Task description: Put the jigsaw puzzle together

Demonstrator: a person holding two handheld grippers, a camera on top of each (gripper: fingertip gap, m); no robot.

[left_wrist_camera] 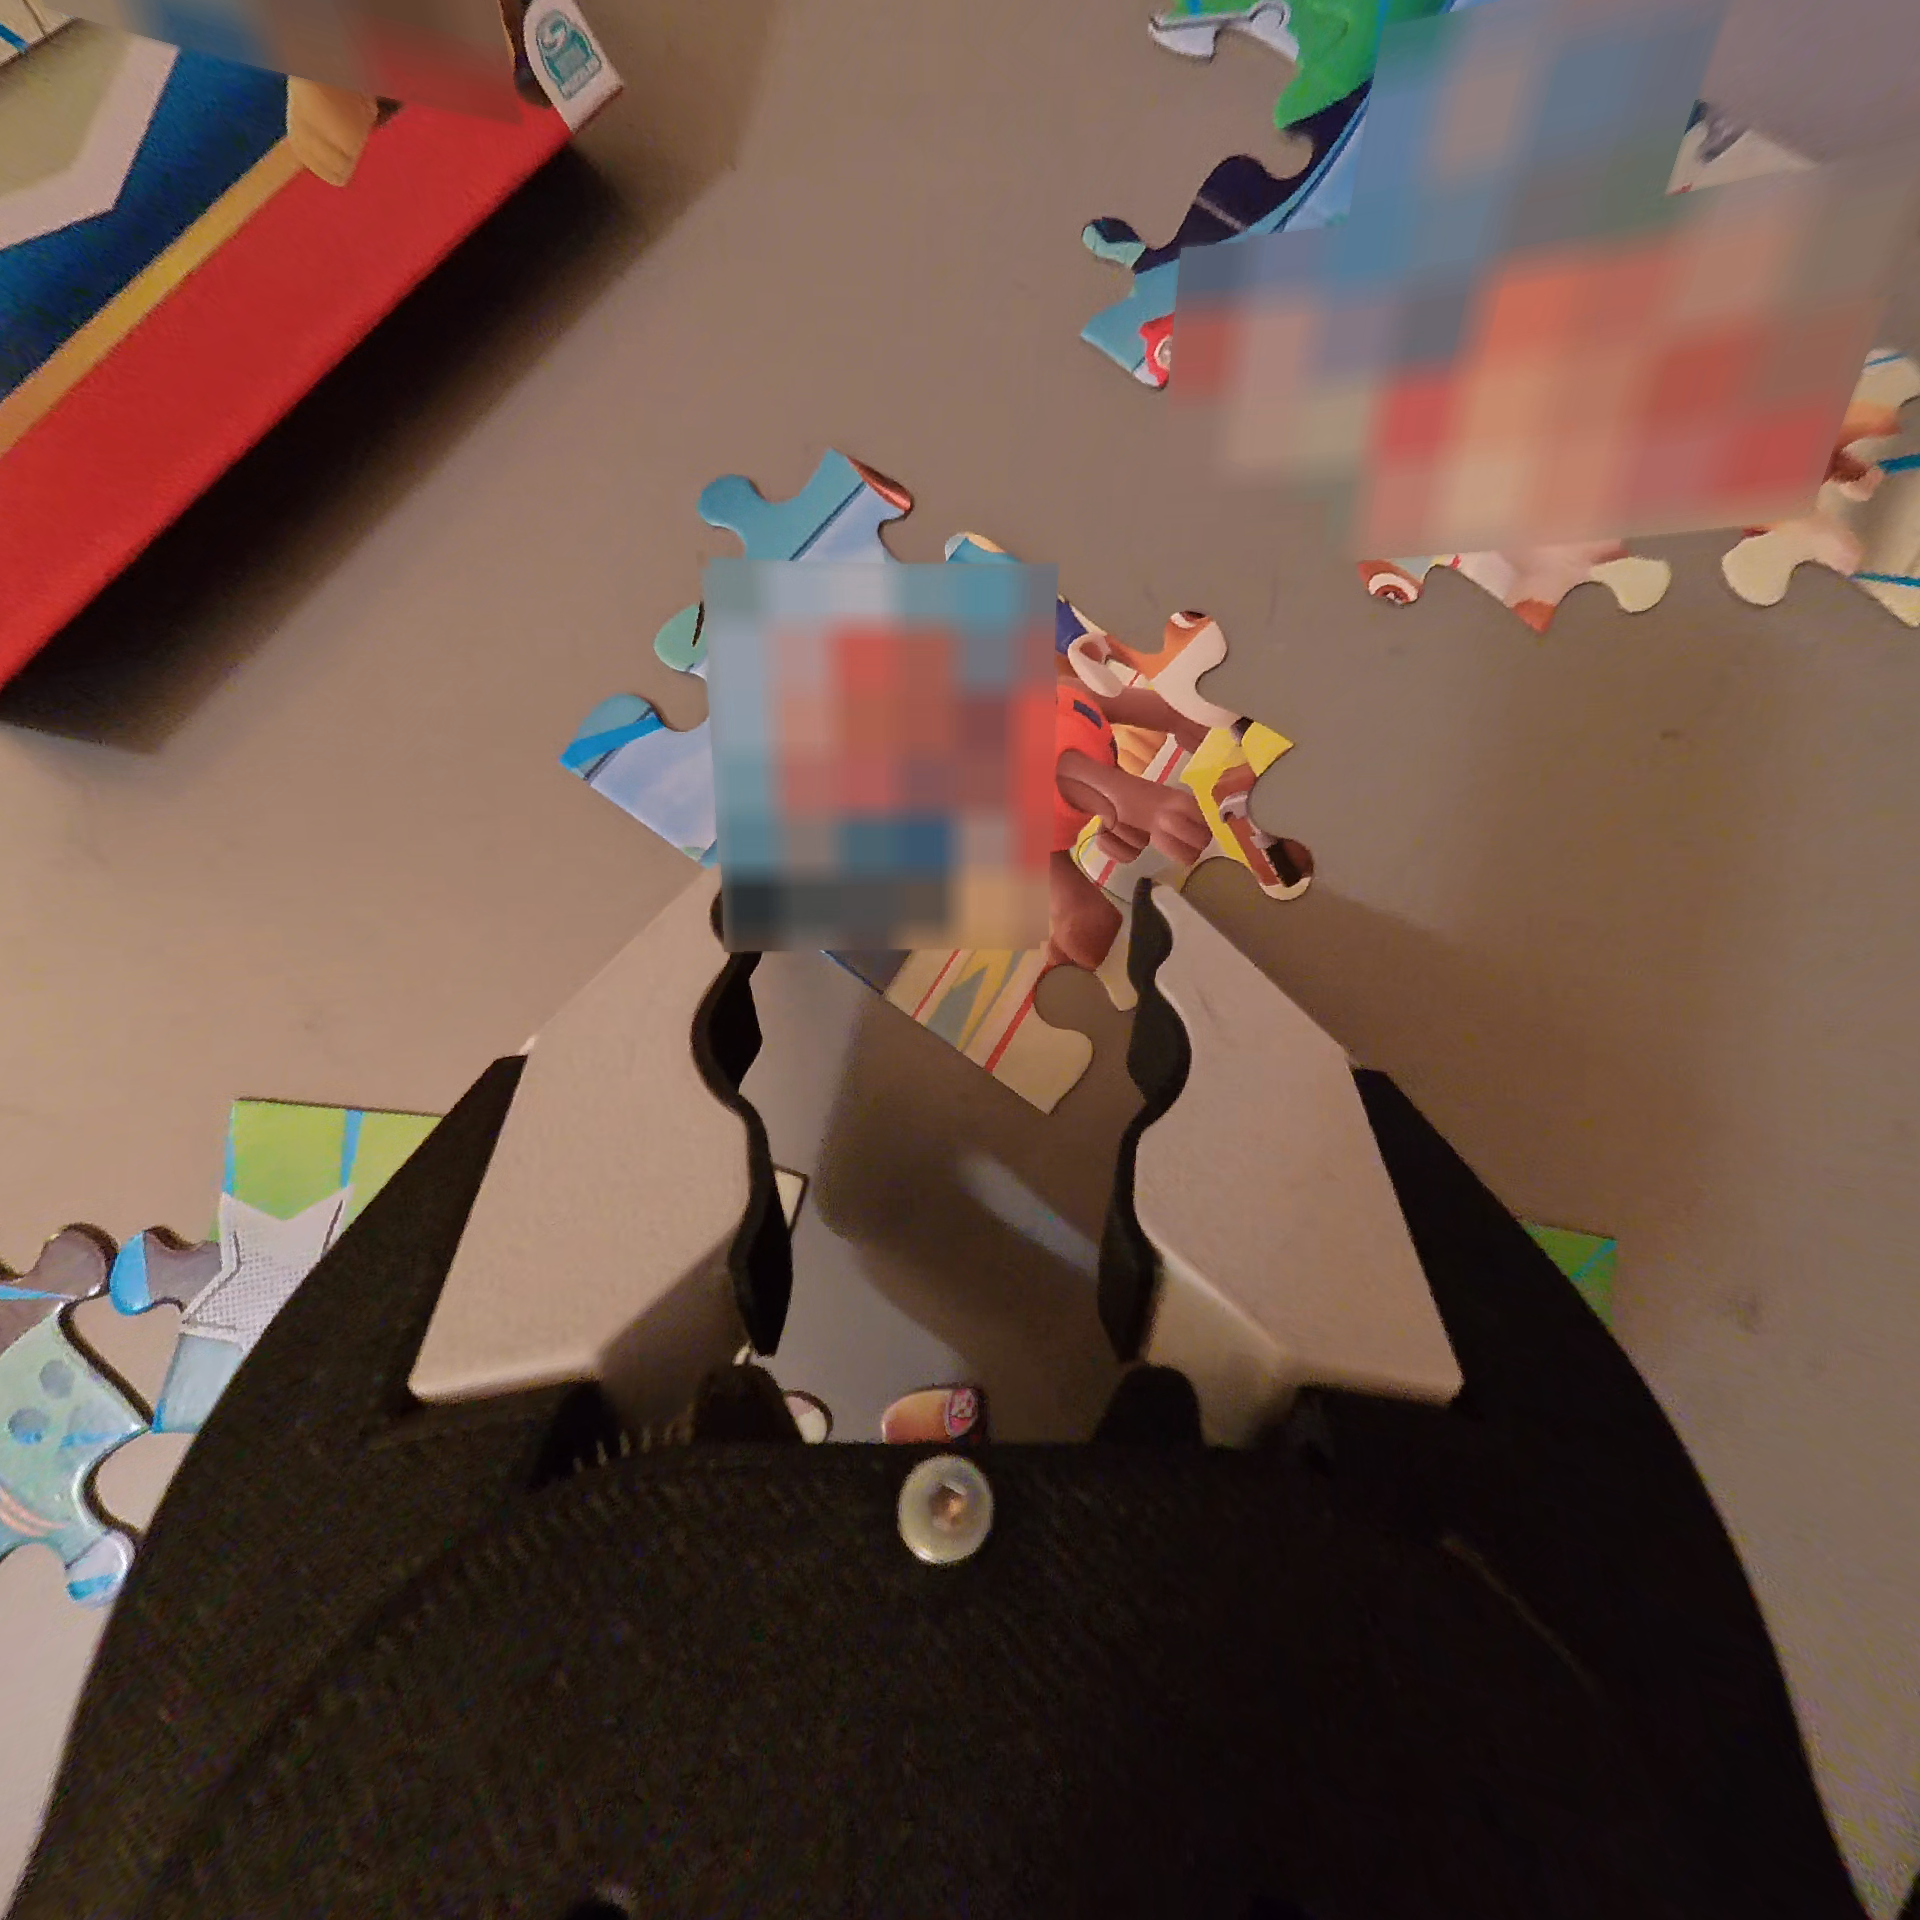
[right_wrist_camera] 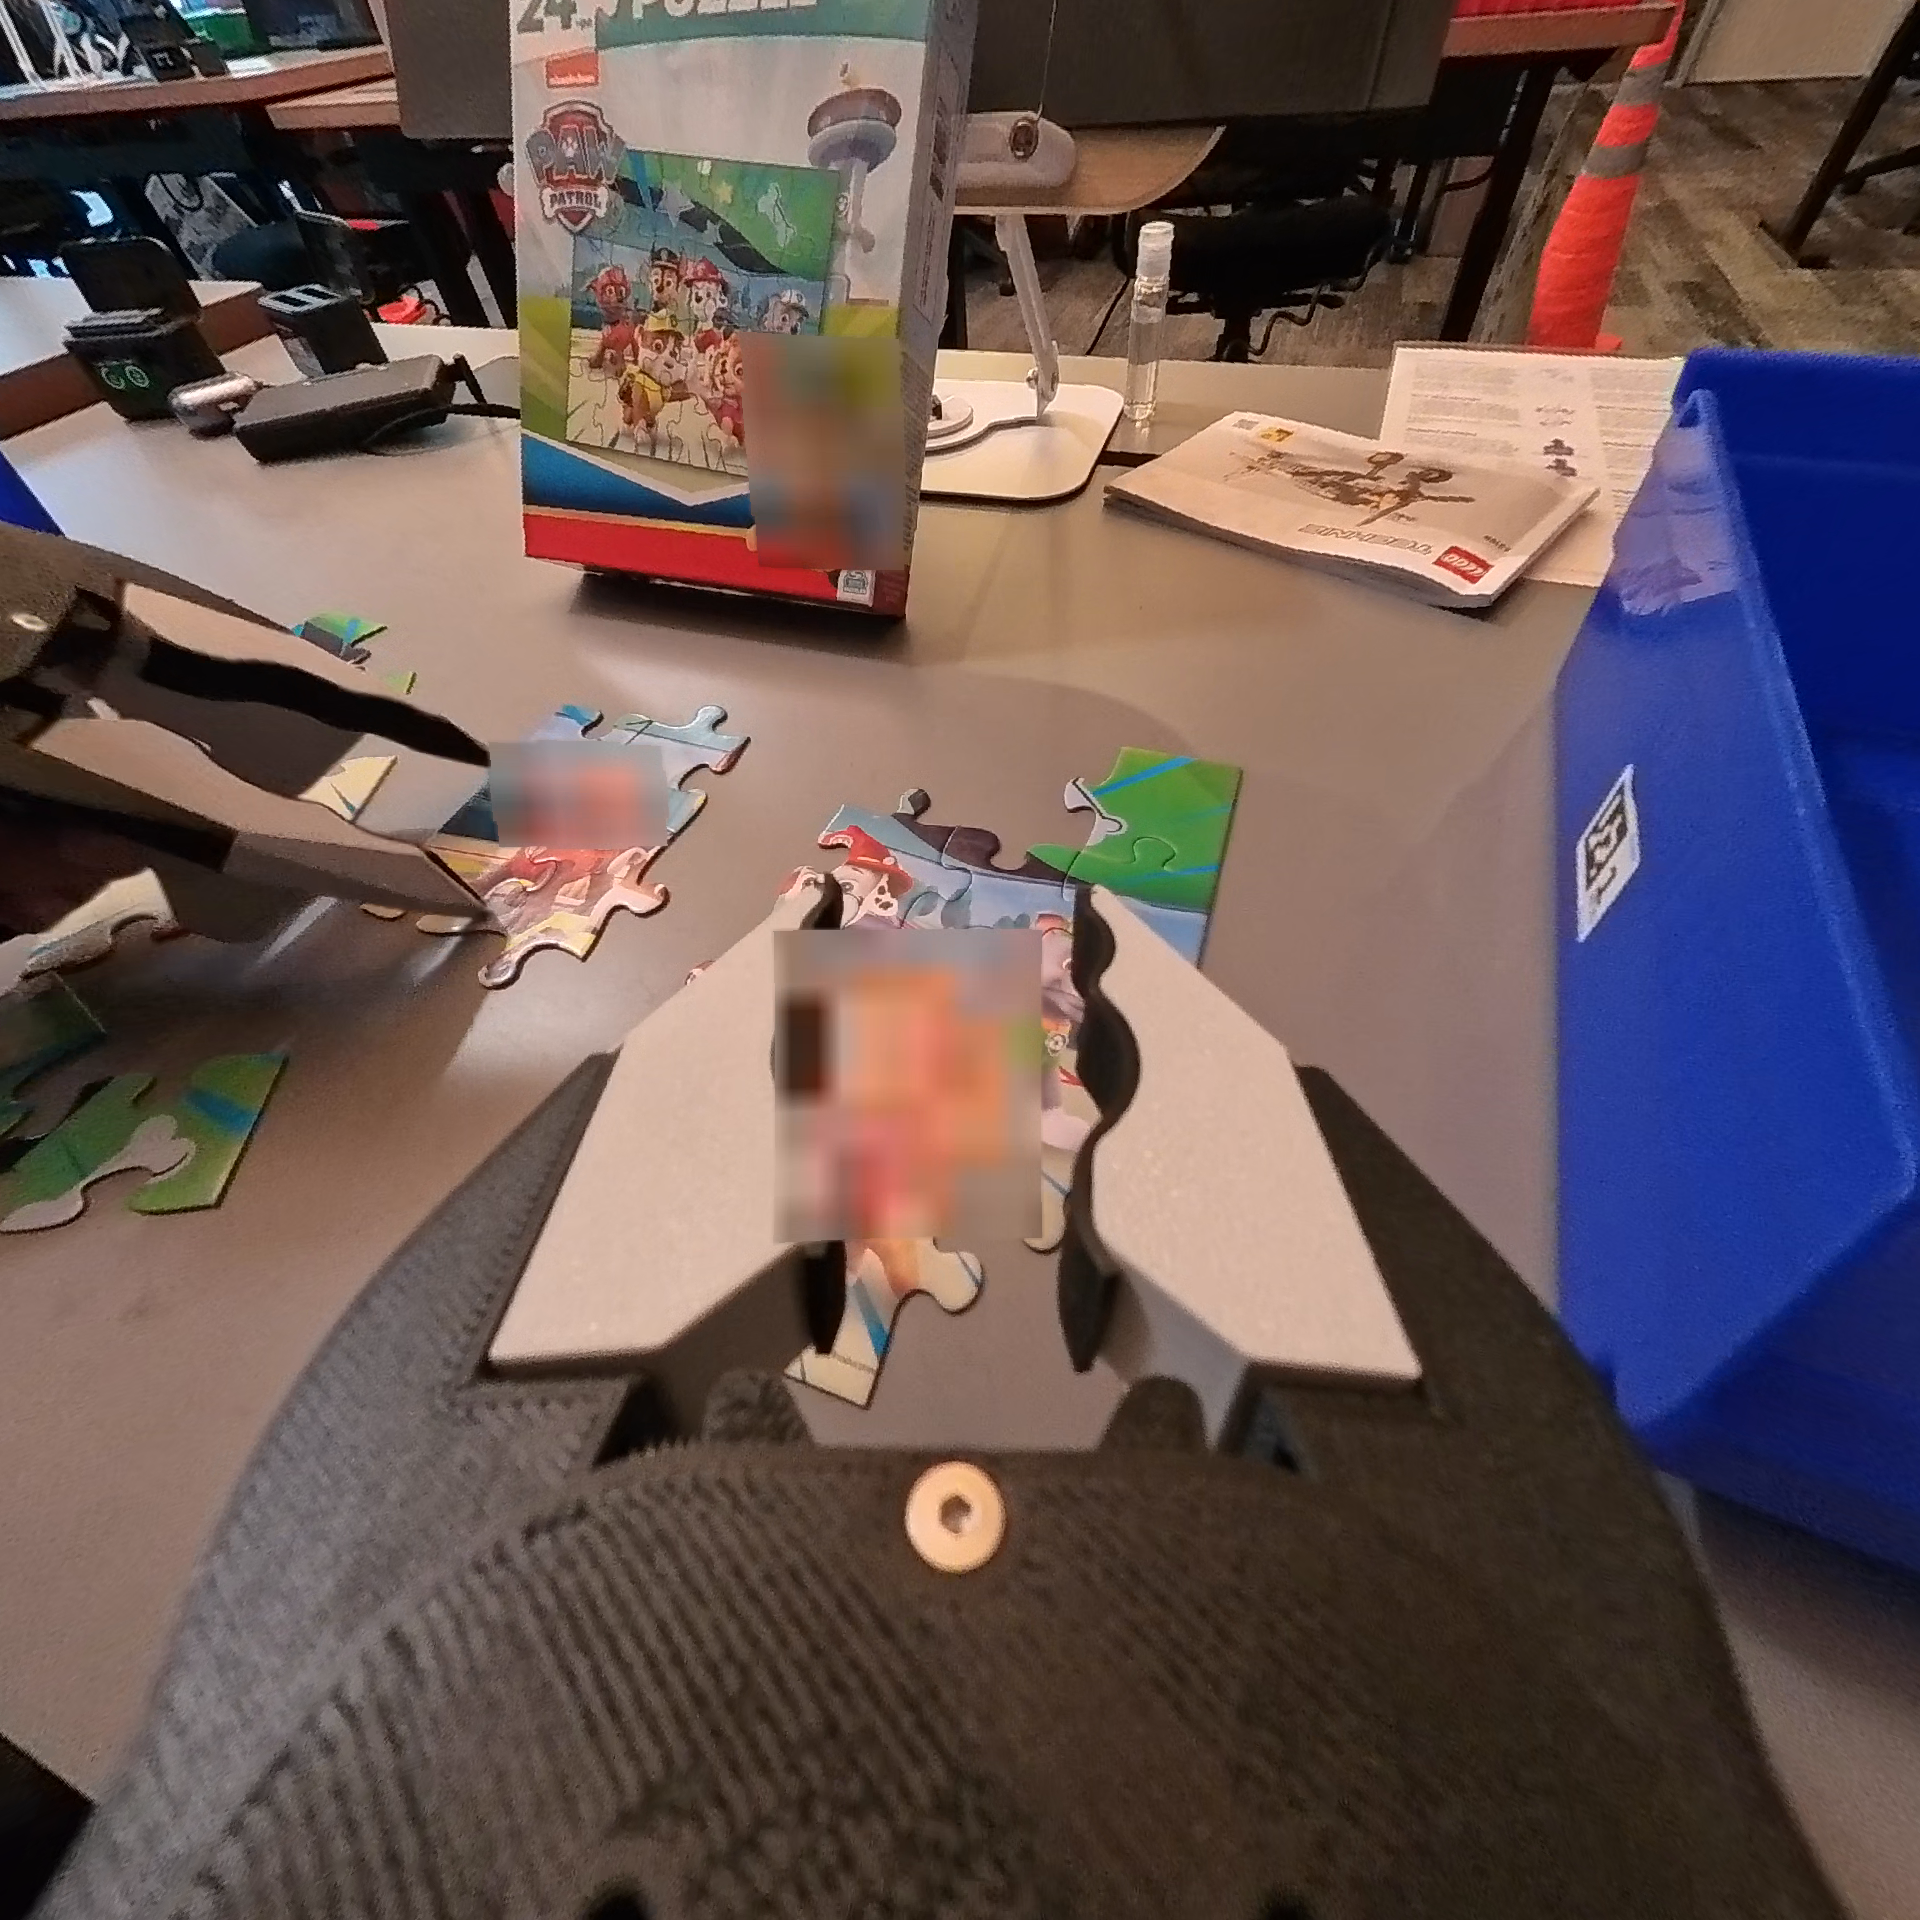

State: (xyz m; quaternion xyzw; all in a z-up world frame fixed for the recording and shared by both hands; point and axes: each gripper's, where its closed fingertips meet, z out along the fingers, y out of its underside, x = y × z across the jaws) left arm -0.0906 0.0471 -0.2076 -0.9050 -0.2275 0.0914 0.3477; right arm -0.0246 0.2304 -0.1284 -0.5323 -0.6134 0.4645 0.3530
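Hovering over a matte grey table (left_wrist_camera: 416,883), the left gripper (left_wrist_camera: 930,914) spreads its wavy black pads wide around a small cluster of glossy, knobbed cardboard puzzle pieces (left_wrist_camera: 1143,748), gripping nothing. The right gripper (right_wrist_camera: 951,914), half open, hangs above a larger joined section (right_wrist_camera: 1143,842); any contact is unclear. A blue plastic bin (right_wrist_camera: 1745,935) stands beside it.
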